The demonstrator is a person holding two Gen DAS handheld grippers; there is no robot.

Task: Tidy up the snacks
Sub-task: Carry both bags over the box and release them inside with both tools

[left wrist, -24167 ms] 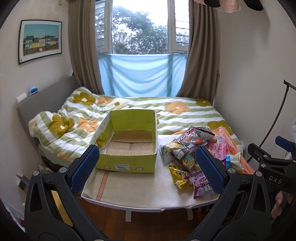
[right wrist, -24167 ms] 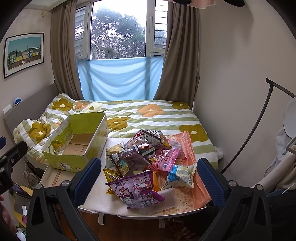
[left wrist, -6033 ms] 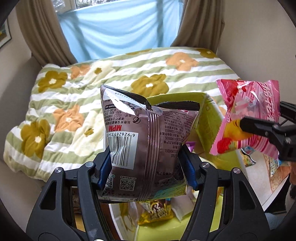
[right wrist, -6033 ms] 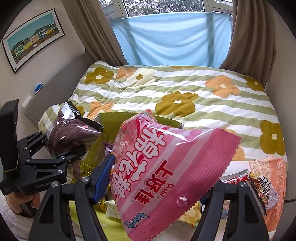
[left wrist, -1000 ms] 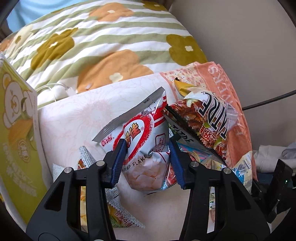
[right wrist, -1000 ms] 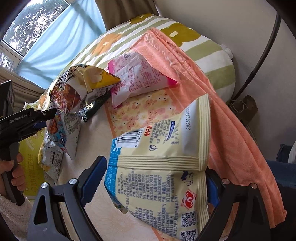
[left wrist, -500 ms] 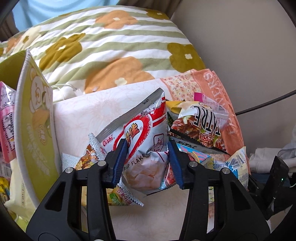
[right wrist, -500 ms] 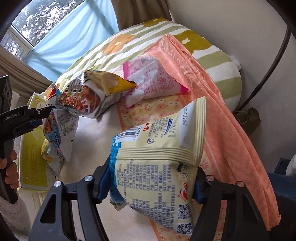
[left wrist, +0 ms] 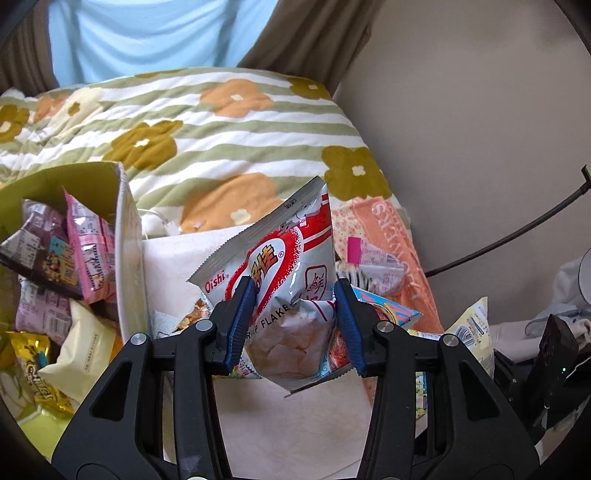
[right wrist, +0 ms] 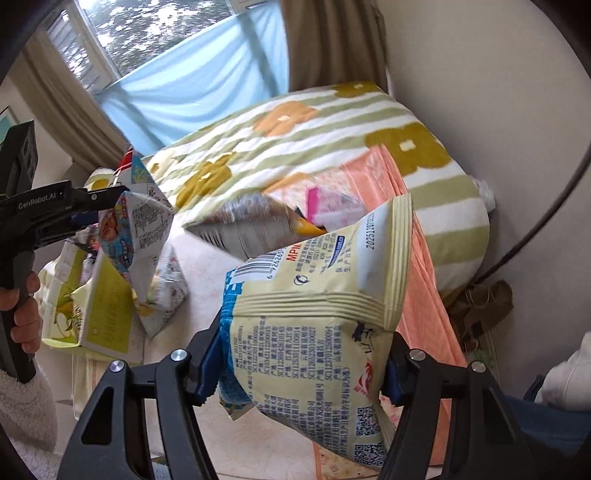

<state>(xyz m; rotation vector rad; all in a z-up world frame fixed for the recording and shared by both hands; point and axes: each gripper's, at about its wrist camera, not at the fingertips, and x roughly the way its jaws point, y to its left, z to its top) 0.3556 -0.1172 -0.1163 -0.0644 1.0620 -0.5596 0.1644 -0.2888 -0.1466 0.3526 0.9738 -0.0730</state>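
The left claw (left wrist: 293, 325) pinches a glossy, crinkled red-and-silver shrimp flake bag (left wrist: 280, 280), lifted above the desk (left wrist: 288, 424) beside the green cardboard box (left wrist: 125, 258) of foil packets. The right claw (right wrist: 303, 369) grips a puffy, matte cream snack bag (right wrist: 317, 317) with ribbed seams, raised over the desk's right edge.

A bed (left wrist: 229, 122) fills the background, its quilt striped green and white with orange and mustard flowers. Behind it hangs a pale blue cloth (left wrist: 147, 33), brown curtains (right wrist: 332, 40) on either side, and a window (right wrist: 147, 29) shows trees outside. An orange towel (left wrist: 388, 225) drapes the tabletop's (left wrist: 288, 424) right edge. A thin black rod (left wrist: 517, 236) curves along the beige wall (left wrist: 480, 110).
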